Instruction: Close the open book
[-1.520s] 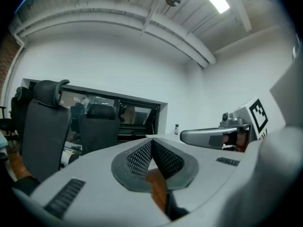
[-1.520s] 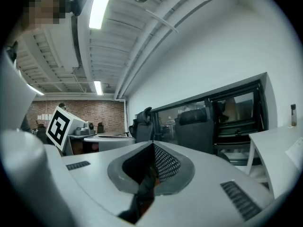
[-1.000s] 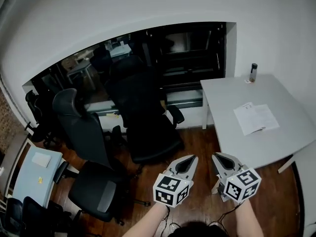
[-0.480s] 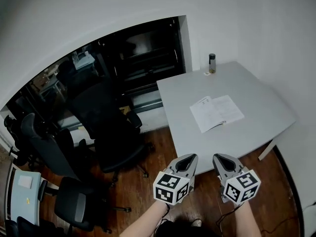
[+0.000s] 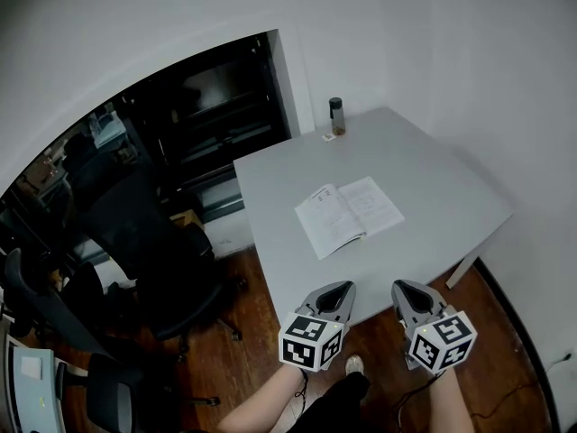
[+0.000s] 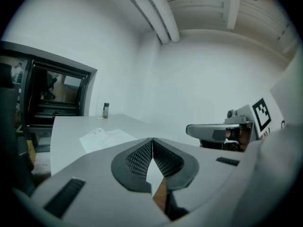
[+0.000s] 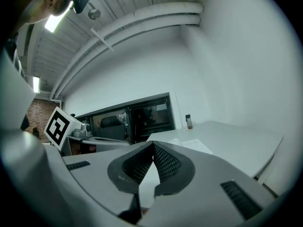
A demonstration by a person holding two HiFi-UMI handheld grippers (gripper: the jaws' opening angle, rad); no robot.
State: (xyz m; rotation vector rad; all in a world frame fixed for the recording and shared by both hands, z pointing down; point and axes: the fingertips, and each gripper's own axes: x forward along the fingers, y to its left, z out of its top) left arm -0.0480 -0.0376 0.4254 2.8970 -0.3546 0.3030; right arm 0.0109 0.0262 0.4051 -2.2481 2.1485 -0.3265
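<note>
An open book (image 5: 348, 215) with white pages lies flat in the middle of a grey table (image 5: 424, 188). It also shows as a pale sheet (image 6: 104, 137) in the left gripper view and as a pale sheet (image 7: 191, 144) beyond the jaws in the right gripper view. My left gripper (image 5: 341, 290) is shut and empty, held over the floor just short of the table's near edge. My right gripper (image 5: 403, 289) hangs beside it, shut too, with nothing between its jaws. Both point toward the table.
A small dark bottle (image 5: 336, 115) stands at the table's far corner by the wall. Black office chairs (image 5: 153, 260) crowd the wooden floor at the left, before a dark window (image 5: 207, 97). A white wall runs along the right.
The view has swung so that the table and book moved from the right edge toward the centre and nearer. Both grippers travelled along with it, staying shut side by side.
</note>
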